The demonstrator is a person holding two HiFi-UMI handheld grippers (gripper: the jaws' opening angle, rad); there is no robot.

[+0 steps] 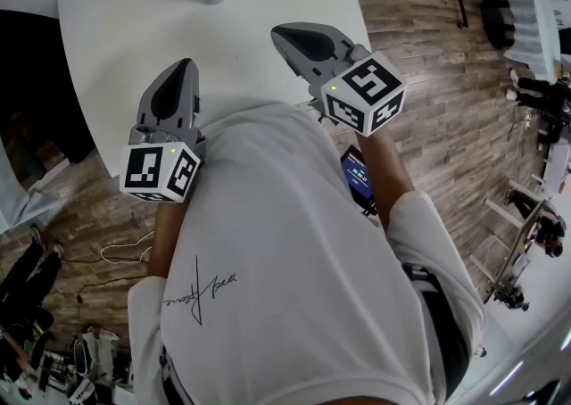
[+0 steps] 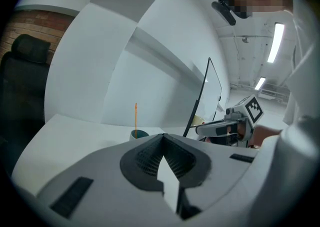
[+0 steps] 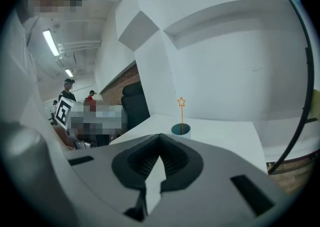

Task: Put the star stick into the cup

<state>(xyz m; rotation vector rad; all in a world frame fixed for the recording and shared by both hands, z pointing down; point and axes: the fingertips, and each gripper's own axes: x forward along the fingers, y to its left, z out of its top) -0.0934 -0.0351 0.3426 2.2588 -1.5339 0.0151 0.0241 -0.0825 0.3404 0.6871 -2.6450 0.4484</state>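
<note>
Star stick (image 3: pixel 181 113) stands upright in the teal cup (image 3: pixel 180 129), star end up. Cup sits on the white table (image 1: pixel 134 20). My left gripper (image 1: pixel 186 64) is well back from the cup, on my side of it, fingers pressed together with nothing between them. My right gripper (image 1: pixel 279 33) is also back from the cup and off to its right, fingers closed, empty. All 2 grippers point toward the cup.

The right gripper (image 3: pixel 160 136), jaws together and empty, faces a cup (image 3: pixel 180 130) holding the star stick (image 3: pixel 181 113) upright on the tabletop (image 3: pixel 225 136).
</note>
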